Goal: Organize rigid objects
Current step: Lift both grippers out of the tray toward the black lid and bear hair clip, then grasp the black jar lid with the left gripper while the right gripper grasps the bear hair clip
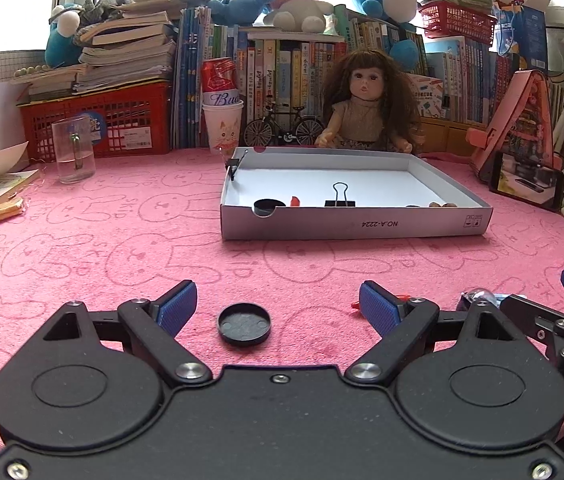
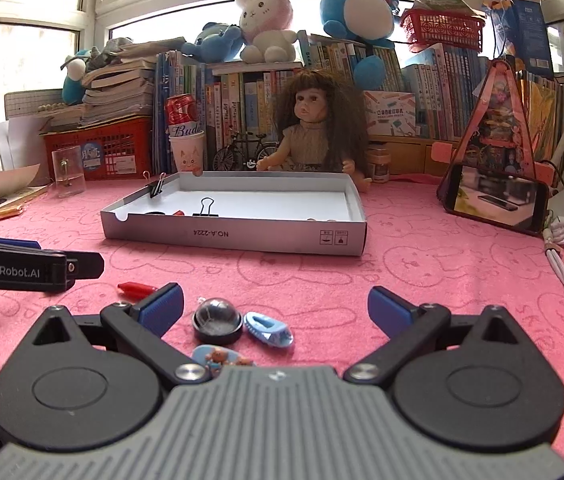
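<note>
The right claw (image 2: 276, 310) gapes over the pink desk (image 2: 422, 256); a domed black trinket (image 2: 217, 321) and blue clip (image 2: 269, 329) lie between its fingers.

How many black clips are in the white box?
2. One binder clip stands on the floor of the white box, near the front wall. The other clip is clamped on the box's left wall. The front wall could hide more.

Both cameras ride low over the pink tablecloth (image 1: 122, 240), each looking forward along its own gripper's fingers toward the book wall at twelve o'clock. Both views share the white cardboard tray (image 1: 354, 226) and the doll (image 2: 314, 132) behind it; the right view sits further right, nearer the phone (image 2: 494, 200).
</note>
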`<state>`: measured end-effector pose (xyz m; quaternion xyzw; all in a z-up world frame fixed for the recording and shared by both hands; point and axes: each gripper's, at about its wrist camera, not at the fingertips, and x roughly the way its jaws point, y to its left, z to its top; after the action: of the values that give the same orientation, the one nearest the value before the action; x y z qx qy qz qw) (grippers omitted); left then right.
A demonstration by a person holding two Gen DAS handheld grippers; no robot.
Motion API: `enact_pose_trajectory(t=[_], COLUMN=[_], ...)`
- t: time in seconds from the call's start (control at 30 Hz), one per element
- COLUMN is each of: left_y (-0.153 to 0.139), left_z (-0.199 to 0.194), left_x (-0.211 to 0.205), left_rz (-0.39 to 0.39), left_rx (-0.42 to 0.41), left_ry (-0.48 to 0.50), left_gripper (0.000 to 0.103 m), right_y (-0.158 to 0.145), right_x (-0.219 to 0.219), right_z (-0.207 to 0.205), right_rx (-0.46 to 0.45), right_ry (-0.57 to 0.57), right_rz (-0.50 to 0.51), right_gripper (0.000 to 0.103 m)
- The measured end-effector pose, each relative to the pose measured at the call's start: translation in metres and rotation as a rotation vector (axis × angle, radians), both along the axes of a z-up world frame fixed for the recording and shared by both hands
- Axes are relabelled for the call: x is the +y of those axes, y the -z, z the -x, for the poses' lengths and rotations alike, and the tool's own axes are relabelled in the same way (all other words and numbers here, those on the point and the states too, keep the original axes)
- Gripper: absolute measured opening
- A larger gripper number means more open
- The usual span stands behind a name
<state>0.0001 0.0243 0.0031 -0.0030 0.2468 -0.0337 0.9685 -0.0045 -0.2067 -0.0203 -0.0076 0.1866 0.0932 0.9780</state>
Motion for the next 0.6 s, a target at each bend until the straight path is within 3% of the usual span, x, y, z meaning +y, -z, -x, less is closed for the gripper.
enact_pose_trajectory(t=[0.2, 0.43, 0.53, 0.6], left_y=[0.009, 0.015, 0.016, 0.016], left_z=[-0.005, -0.008, -0.008, -0.007], left_x=[0.014, 0.012, 0.010, 0.008], left_rz=[0.035, 0.014, 0.002, -0.027], left_rx=[0.042, 0.059, 0.059, 0.058], left_ry=[-0.056, -0.068, -0.072, -0.080], left_gripper=[0.086, 0.075, 0.065, 0.049], right_y=[0.010, 0.021, 0.023, 0.024], right_x=[0.004, 0.015, 0.019, 0.019], right_z=[0.018, 0.032, 0.029, 0.028], right_rx=[-0.042, -0.034, -0.009, 0.002], right_ry=[0.032, 0.040, 0.036, 0.045], right_rz=[-0.034, -0.059, -0.056, -0.059], right_gripper=[0.096, 0.090, 0.084, 0.076])
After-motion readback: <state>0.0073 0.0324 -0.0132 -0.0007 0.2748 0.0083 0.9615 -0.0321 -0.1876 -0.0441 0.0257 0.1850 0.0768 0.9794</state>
